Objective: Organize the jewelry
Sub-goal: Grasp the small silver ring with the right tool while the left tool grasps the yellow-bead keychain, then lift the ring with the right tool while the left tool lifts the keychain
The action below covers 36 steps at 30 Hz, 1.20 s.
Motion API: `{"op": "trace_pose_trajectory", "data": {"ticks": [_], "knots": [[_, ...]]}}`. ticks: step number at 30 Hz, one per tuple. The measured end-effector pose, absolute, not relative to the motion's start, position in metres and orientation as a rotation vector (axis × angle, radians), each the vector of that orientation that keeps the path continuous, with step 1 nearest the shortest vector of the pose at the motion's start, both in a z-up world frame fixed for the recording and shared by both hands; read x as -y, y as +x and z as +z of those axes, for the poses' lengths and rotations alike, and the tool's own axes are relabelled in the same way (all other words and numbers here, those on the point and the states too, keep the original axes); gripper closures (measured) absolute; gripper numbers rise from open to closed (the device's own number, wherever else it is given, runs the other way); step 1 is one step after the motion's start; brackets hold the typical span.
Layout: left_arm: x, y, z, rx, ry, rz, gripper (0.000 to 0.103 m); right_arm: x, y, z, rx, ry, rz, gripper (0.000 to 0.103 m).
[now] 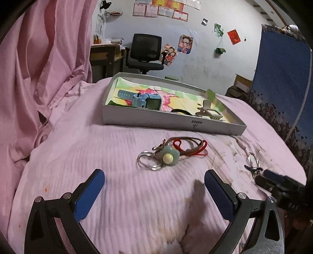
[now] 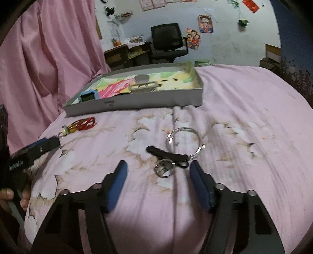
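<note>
My left tongs [image 1: 154, 192]: open wide, holding nothing, low over the pink bed cover [image 1: 117, 148].
Flower keychain [image 1: 169, 155]: on the cover, just past my left tongs, near the box.
My right tongs [image 2: 158, 175]: open, empty.
Silver rings with black clip [image 2: 176, 152]: on the cover, between my right tips.
Grey box [image 1: 172, 125]: far side; blue watch [image 1: 143, 99] left, hair claw [image 1: 208, 112] right.

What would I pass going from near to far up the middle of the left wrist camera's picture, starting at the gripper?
Left gripper → flower keychain with rings and red cord → near wall of the grey tray → blue watch inside the tray → black office chair → papers on the wall.
</note>
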<state>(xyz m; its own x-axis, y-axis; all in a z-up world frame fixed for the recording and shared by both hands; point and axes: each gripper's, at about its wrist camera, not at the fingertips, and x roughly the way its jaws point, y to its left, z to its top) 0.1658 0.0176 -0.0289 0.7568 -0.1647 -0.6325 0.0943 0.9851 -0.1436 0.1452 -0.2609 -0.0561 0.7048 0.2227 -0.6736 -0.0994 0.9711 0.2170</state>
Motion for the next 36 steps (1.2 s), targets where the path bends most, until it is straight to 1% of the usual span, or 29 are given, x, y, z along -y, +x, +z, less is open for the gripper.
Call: {"op": "trace_pose_trajectory", "data": {"ticks": [1,2,3,4,6,7,9,10,11,14,15,22,27,36], "knots": [[-0.018,0.168,-0.029,-0.699,-0.111,-0.151,0.002,0.258,0.147,-0.058,-0.778,0.164,0.188,0.052],[-0.019,0.170,-0.029,-0.699,-0.116,-0.167,0.007,0.256,0.149,-0.059,-0.787,0.160,0.194,0.052],[-0.021,0.174,-0.029,-0.702,-0.118,-0.189,0.015,0.254,0.151,-0.061,-0.800,0.159,0.201,0.052],[-0.022,0.177,-0.029,-0.706,-0.118,-0.203,0.019,0.253,0.152,-0.063,-0.808,0.161,0.205,0.052],[-0.023,0.185,-0.029,-0.726,-0.120,-0.236,0.031,0.254,0.153,-0.065,-0.815,0.173,0.212,0.053],[-0.023,0.187,-0.028,-0.732,-0.117,-0.249,0.034,0.254,0.154,-0.065,-0.816,0.181,0.217,0.056],[-0.023,0.190,-0.028,-0.734,-0.122,-0.267,0.050,0.254,0.153,-0.067,-0.815,0.189,0.230,0.063],[-0.024,0.190,-0.029,-0.738,-0.128,-0.274,0.053,0.253,0.153,-0.067,-0.817,0.193,0.248,0.071],[-0.024,0.191,-0.030,-0.742,-0.135,-0.276,0.060,0.250,0.153,-0.068,-0.819,0.194,0.263,0.076],[-0.024,0.188,-0.034,-0.738,-0.146,-0.286,0.074,0.243,0.153,-0.068,-0.818,0.173,0.281,0.082],[-0.023,0.186,-0.035,-0.732,-0.148,-0.287,0.077,0.242,0.153,-0.068,-0.818,0.174,0.286,0.083],[-0.026,0.173,-0.038,-0.702,-0.176,-0.304,0.079,0.238,0.152,-0.068,-0.810,0.174,0.312,0.084],[-0.024,0.164,-0.039,-0.695,-0.180,-0.304,0.083,0.235,0.151,-0.068,-0.800,0.171,0.336,0.084],[-0.002,0.152,-0.038,-0.695,-0.096,-0.324,0.084,0.236,0.150,-0.069,-0.798,0.172,0.350,0.084]]}}
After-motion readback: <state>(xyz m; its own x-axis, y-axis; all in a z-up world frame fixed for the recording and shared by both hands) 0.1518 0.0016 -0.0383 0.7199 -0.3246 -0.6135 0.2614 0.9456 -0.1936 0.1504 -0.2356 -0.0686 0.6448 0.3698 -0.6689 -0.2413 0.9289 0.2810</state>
